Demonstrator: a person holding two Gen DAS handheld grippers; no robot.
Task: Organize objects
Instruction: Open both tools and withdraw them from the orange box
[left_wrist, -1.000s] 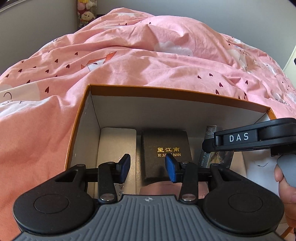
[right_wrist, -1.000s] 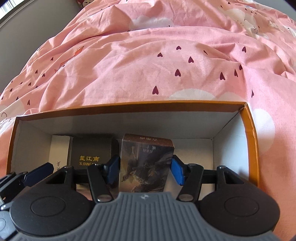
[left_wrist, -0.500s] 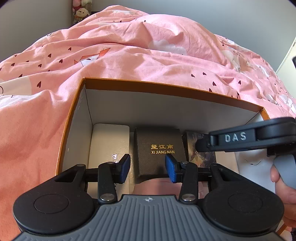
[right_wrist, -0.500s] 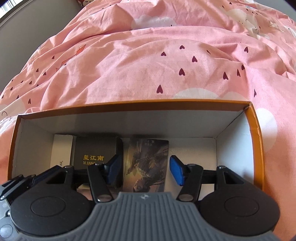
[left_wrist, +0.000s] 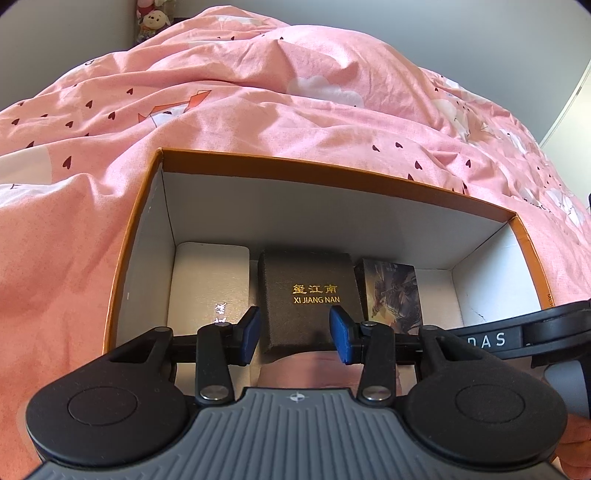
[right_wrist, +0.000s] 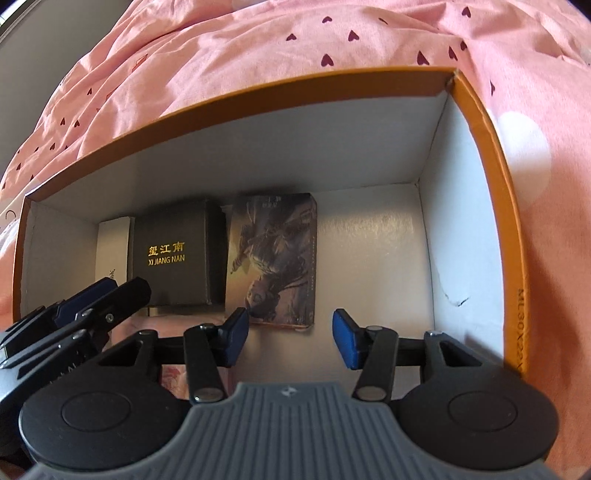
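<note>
Three packs flat in a row on the floor of an orange-rimmed carton, white inside, set on a pink quilt printed with dark hearts.

Left view: from the left, white pack with a silver mark too small to read; black box stamped in gold with Chinese characters over "XI JIANG NAN"; picture pack, its lettering too faint to read. Gaps between the three narrow, touching or not hard to say. Left tongs part open above the carton, blue pads in line with the near end of the black box, gripping nothing. At the right edge, side of the right tongs, lettered "DAS" in white. Plush toys far off at top left.

Right view: same row, seen from the right, with bare white floor between the picture pack and the right wall. Printed up the carton's orange outer side, "ML30X22", the rest cut off. Right tongs about half open, jaws just closed in a little, nothing between the pads; near end of the picture pack just ahead of the left pad. Left tongs low at the left edge, over the white pack.
</note>
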